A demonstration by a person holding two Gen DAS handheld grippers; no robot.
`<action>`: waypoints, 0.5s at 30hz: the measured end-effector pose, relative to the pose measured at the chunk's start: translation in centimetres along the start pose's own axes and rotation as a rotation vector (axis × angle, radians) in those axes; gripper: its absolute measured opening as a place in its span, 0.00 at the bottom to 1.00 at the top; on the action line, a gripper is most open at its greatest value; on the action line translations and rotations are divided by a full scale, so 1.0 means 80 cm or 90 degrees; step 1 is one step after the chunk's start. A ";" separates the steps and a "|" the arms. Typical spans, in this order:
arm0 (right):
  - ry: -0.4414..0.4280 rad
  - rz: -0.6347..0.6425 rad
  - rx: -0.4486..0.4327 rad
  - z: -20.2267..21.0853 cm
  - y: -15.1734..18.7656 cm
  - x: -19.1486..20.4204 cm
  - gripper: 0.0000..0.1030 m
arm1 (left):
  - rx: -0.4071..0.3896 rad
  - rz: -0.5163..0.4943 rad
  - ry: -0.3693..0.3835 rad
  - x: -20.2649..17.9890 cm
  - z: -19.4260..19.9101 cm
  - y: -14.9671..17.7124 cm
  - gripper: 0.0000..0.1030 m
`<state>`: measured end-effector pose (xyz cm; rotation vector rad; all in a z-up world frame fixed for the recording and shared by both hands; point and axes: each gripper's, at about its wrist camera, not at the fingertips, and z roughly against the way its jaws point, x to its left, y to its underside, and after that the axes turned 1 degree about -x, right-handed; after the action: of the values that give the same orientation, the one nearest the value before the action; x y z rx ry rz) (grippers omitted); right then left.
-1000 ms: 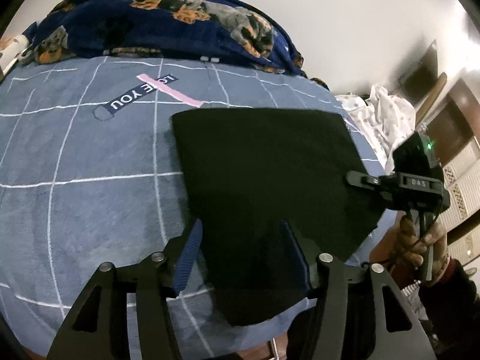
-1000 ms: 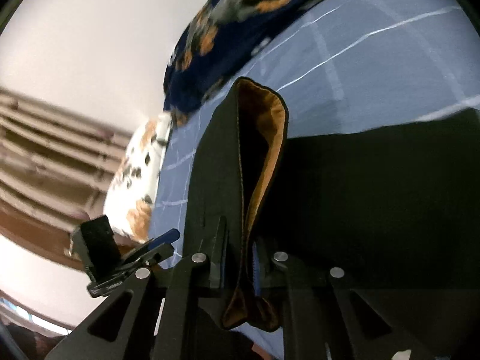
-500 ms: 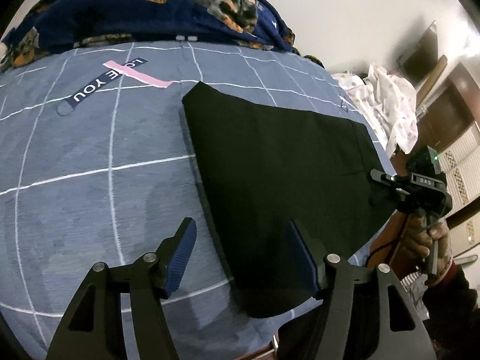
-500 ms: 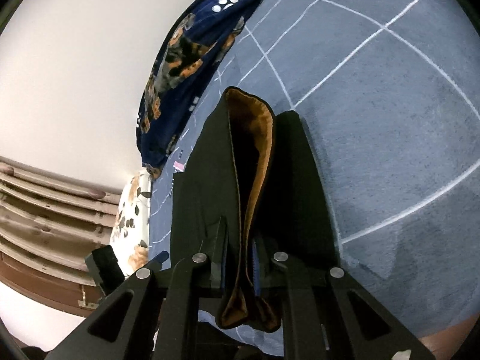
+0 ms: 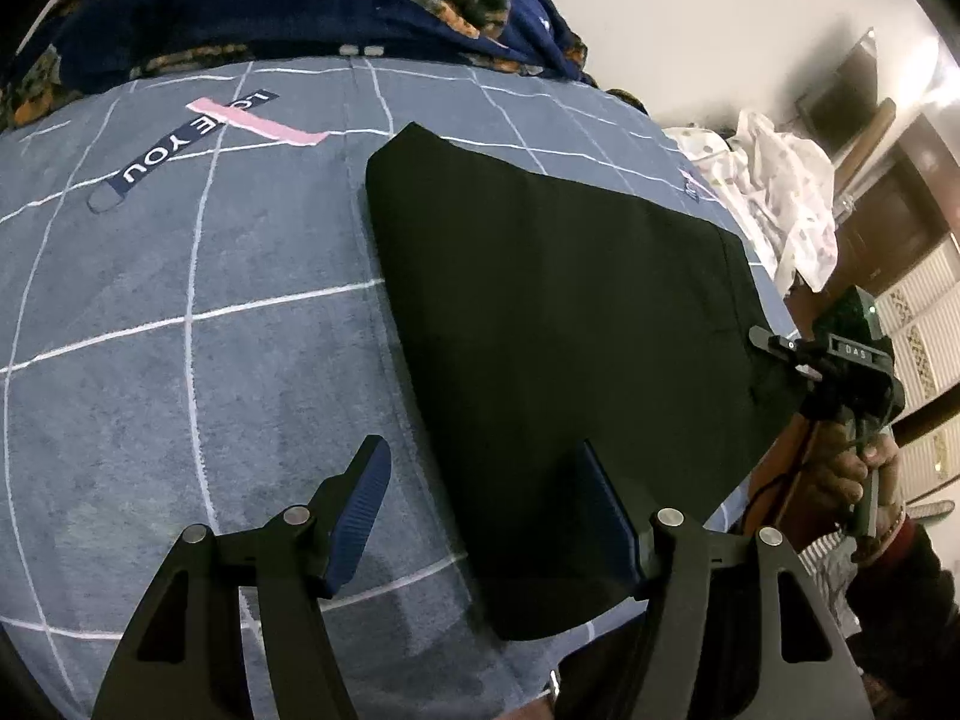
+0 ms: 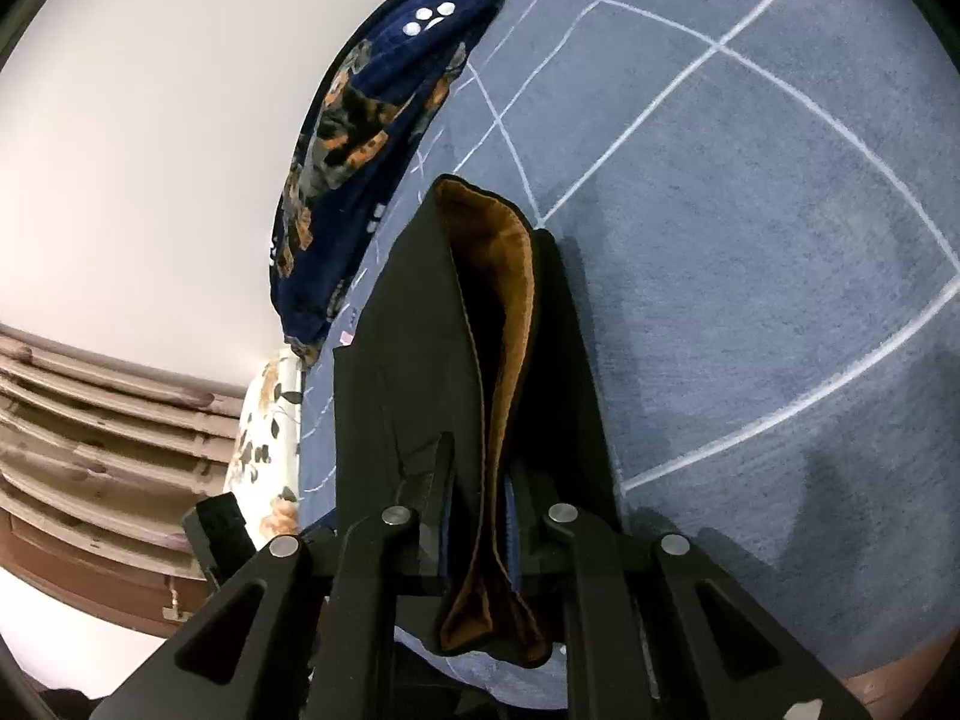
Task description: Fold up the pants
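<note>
The black pants point(image 5: 558, 324) lie folded flat on the blue checked bedspread point(image 5: 198, 396). My left gripper point(image 5: 486, 510) is open and empty, its right finger over the pants' near edge, its left finger over bare bedspread. My right gripper point(image 6: 477, 516) is shut on the pants' edge point(image 6: 498, 324), where the orange-brown lining shows between black layers. In the left wrist view the right gripper point(image 5: 774, 342) sits at the pants' right edge, held by a hand.
A dark blue floral blanket point(image 5: 300, 6) is bunched along the far side of the bed. A "LOVE YOU" print point(image 5: 192, 138) marks the bedspread. White spotted cloth point(image 5: 786, 192) lies off the bed's right side. A wooden headboard point(image 6: 90, 420) shows in the right wrist view.
The left gripper has drawn back and to the left, so its left finger is now off the pants. The right gripper, still clamped on the edge, has swung round to face the bedspread.
</note>
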<state>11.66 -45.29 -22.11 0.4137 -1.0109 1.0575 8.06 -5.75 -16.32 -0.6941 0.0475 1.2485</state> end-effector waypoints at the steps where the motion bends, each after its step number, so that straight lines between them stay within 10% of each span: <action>1: -0.001 -0.007 -0.005 0.003 -0.001 -0.003 0.18 | 0.000 -0.003 -0.001 -0.001 0.000 0.000 0.63; 8: -0.063 -0.044 -0.084 0.086 0.011 0.016 0.20 | -0.006 0.006 0.004 0.004 0.005 0.001 0.63; 15: -0.040 -0.083 -0.022 0.079 0.070 0.018 0.20 | -0.005 0.019 0.016 0.008 0.004 0.005 0.63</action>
<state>3.88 -46.41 -18.63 0.4806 -1.0423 0.9140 7.83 -4.98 -16.47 -0.7180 0.0742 1.2697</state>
